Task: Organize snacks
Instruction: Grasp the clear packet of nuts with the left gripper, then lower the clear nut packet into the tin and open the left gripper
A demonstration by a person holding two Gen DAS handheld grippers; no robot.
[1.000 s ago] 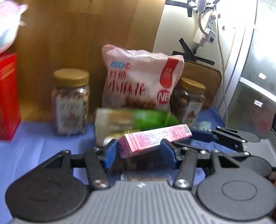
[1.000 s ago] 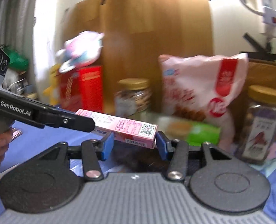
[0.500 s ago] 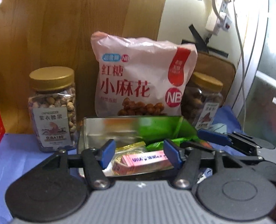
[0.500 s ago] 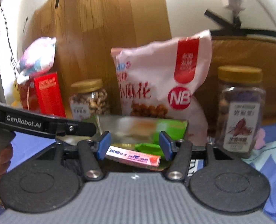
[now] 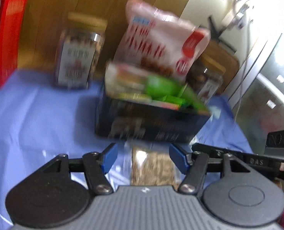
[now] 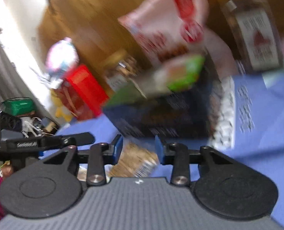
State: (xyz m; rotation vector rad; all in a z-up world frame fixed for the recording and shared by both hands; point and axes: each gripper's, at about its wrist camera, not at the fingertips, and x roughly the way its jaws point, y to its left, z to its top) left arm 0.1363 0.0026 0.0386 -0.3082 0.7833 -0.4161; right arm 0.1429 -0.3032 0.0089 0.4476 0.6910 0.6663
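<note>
A dark open tin (image 5: pixel 151 124) stands on the blue cloth with green packets (image 5: pixel 167 92) and other snacks inside. In front of it lies a clear-wrapped brown grainy snack bar (image 5: pixel 153 168). My left gripper (image 5: pixel 144 158) is open, low over the cloth, and the bar lies between its blue pads (image 5: pixel 108 160) without touching them. In the tilted, blurred right wrist view, my right gripper (image 6: pixel 138 149) hangs before the tin (image 6: pixel 161 115). Its jaws are closing with the bar (image 6: pixel 136 163) between them, and no pad is seen pressing on it.
Behind the tin lean a pink snack bag (image 5: pixel 161 38) and two gold-lidded jars (image 5: pixel 80 51) (image 5: pixel 209 78) against a wooden board. A red box (image 5: pixel 3 38) stands at the left with a plush toy (image 6: pixel 62 55) above it. Clutter lies beyond the cloth's left edge.
The pink box that both grippers held over the tin was let go into it. Both grippers have since drawn back and sunk to the cloth, the right one rolling, and the brown bar now lies between their fingers.
</note>
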